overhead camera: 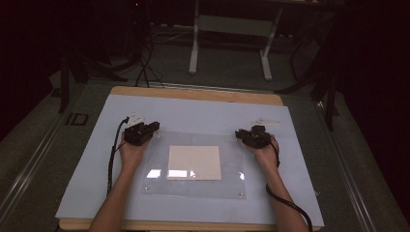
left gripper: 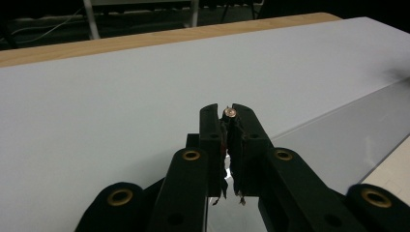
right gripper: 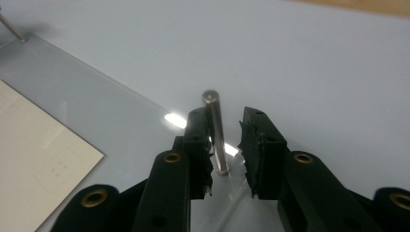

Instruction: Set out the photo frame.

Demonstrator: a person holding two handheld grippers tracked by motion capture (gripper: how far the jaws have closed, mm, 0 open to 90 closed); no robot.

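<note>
A clear acrylic plate [overhead camera: 193, 189] lies on the pale blue sheet [overhead camera: 193, 113], with a cream paper square [overhead camera: 194, 162] at its middle. My left gripper [overhead camera: 153, 126] is at the plate's far left corner. In the left gripper view its jaws [left gripper: 224, 110] are shut on a small metal pin [left gripper: 230, 112], whose round head shows between the tips. My right gripper [overhead camera: 240, 134] is at the far right corner. Its jaws [right gripper: 227, 116] stand apart around an upright metal pin [right gripper: 216, 130], which rests against the left jaw, with a gap to the right one.
Another thin pin [right gripper: 10, 26] stands at a plate corner, at the top left of the right gripper view. Small white bits lie beyond each gripper [overhead camera: 137, 117] [overhead camera: 266, 121]. The wooden table edge [overhead camera: 193, 94] runs along the far side, with stands and cables on the dark floor beyond.
</note>
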